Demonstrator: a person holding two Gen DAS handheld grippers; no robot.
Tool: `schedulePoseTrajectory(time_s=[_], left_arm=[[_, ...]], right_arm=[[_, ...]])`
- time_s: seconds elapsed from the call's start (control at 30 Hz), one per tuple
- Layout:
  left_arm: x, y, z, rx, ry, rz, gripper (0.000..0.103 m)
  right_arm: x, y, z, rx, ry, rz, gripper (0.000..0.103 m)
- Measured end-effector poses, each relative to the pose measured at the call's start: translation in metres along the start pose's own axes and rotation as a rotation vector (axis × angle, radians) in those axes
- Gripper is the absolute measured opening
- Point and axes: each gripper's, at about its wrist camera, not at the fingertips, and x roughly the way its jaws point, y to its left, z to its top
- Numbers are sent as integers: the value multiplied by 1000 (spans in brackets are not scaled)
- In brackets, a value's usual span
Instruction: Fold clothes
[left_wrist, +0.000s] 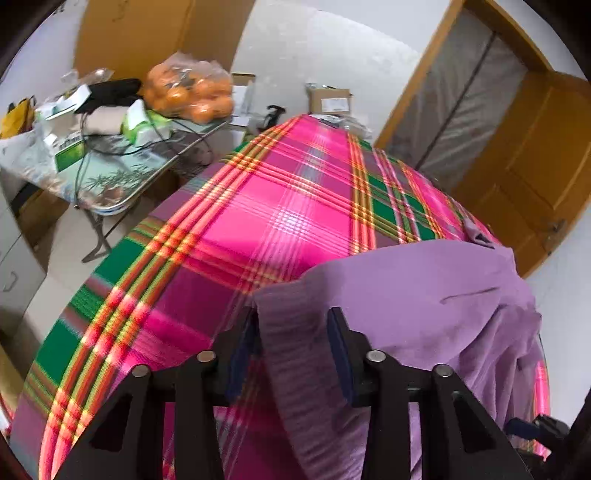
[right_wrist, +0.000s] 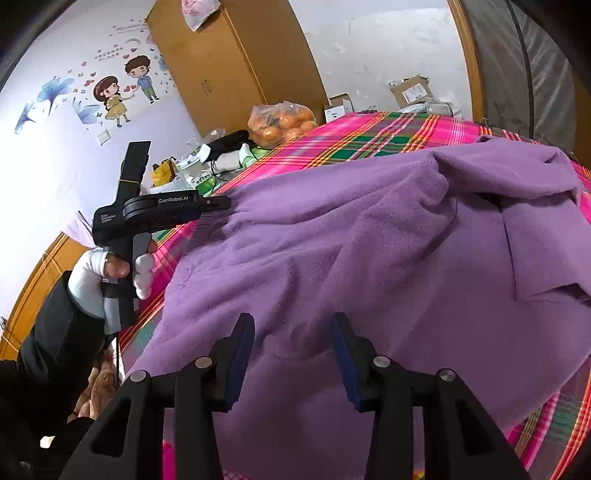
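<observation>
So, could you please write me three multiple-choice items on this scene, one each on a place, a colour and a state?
1. Where does the bag of oranges lie?
A. on the cluttered side table
B. on the floor
C. on the garment

2. What colour is the garment?
A. green
B. purple
C. white

3. How is the right gripper?
A. shut on the garment
B. out of view
C. open over the garment

Answers: 1 A, the bag sits among the clutter on the table beside the plaid cloth. 2 B, the fleece is purple throughout. 3 C, its jaws stand apart with nothing pinched between them.
</observation>
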Motion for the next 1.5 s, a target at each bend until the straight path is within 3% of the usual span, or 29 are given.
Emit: schedulePoseTrajectory(time_s=[0.2, 0.53, 0.57, 0.67, 0.73, 0.83, 0.97, 1.13, 1.3, 1.5], left_arm=[[-2, -1, 16, 71, -51, 44, 15], [-4, -7, 118, 173, -265, 182, 15], [5, -4, 129, 170, -256, 184, 15], [39, 8, 139, 139, -128, 178, 18], [48, 14, 132, 128, -85, 164, 19], [37, 23, 113, 99, -87, 152, 20], [3, 36, 86, 35, -113, 116, 23], [-48, 29, 35, -9, -120, 4, 32], [-77, 14, -31, -88, -41, -144, 35], [-78, -2, -78, -172, 66, -257, 39]], right_arm=[[4, -3, 9, 12, -11, -6, 44], [11, 1, 29, 4, -34, -12, 44], [12, 2, 31, 4, -35, -13, 44], [17, 3, 35, 8, -35, -18, 44], [18, 5, 35, 8, -36, -21, 44], [18, 6, 34, 7, -35, -22, 44], [21, 7, 34, 6, -29, -13, 44], [13, 16, 24, 3, -47, 7, 44], [-1, 22, 13, 3, -65, 13, 44], [-20, 25, -1, 7, -84, 12, 48]])
